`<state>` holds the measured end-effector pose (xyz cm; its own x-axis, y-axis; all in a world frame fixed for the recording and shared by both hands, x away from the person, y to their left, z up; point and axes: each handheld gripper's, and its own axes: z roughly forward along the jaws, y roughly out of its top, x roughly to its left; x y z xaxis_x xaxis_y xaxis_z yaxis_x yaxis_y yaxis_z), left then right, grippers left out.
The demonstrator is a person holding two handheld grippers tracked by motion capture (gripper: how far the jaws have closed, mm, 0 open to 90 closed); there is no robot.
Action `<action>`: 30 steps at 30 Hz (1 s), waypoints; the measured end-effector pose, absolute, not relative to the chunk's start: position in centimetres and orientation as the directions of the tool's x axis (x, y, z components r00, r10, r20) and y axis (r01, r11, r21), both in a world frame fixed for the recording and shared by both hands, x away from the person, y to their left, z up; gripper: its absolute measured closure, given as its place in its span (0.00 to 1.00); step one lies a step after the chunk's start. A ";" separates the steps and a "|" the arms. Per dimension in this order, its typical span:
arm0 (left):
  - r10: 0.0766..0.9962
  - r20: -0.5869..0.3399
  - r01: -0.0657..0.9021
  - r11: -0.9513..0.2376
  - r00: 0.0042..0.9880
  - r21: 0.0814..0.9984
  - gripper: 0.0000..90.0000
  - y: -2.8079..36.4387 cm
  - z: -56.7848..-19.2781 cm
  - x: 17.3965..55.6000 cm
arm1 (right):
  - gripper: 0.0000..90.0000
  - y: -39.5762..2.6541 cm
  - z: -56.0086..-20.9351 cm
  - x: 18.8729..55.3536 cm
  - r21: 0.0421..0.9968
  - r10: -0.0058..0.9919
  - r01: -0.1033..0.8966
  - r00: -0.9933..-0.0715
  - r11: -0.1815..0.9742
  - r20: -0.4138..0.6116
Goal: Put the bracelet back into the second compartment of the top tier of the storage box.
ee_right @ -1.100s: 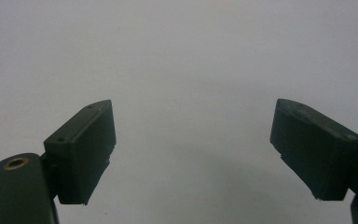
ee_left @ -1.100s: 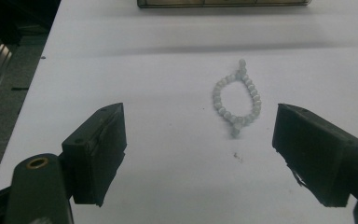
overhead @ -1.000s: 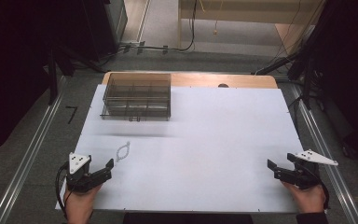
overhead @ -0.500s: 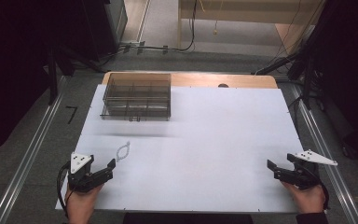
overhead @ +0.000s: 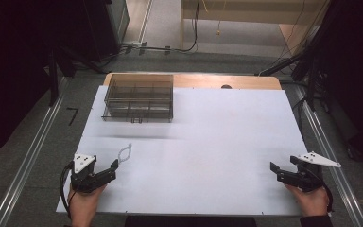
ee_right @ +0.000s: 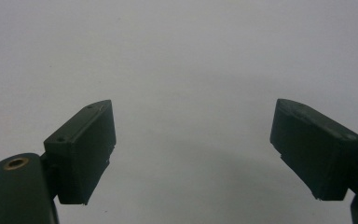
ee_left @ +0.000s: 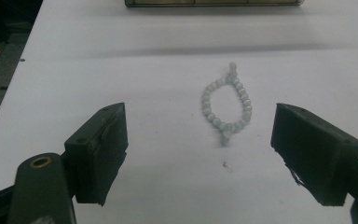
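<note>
black tongs (overhead: 105, 171), grey triangular plates, trailing cables

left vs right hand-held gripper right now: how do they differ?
1. The left hand-held gripper sits at the table's near left and points at a bead bracelet lying just beyond its jaws; the right hand-held gripper sits at the near right with bare white tabletop ahead of it.
2. In the high view the left one angles up and inward; the right one points more sideways toward the left.
Shared: both open, both empty.

Left gripper (overhead: 109, 170) low, fingers (ee_left: 98, 154) spread wide, right gripper (overhead: 280, 173) likewise agape
</note>
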<state>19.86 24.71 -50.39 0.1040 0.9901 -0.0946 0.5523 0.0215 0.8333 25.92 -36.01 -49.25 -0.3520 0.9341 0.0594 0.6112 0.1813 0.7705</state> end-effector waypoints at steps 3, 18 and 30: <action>0.990 -0.092 0.558 0.018 0.105 0.830 0.22 24.7 -50.5 20.0 | 0.14 -36.0 -49.2 25.9 0.772 0.933 0.609 -0.354 0.182 0.059; 0.989 -0.079 0.578 -0.010 0.129 0.816 0.34 24.5 -50.7 20.4 | 0.14 -36.0 -49.3 25.9 0.769 0.934 0.613 -0.352 0.183 0.058; 0.980 -0.090 0.596 -0.035 0.179 0.802 0.56 24.4 -51.0 20.8 | 0.14 -35.9 -49.3 25.9 0.766 0.935 0.615 -0.351 0.187 0.053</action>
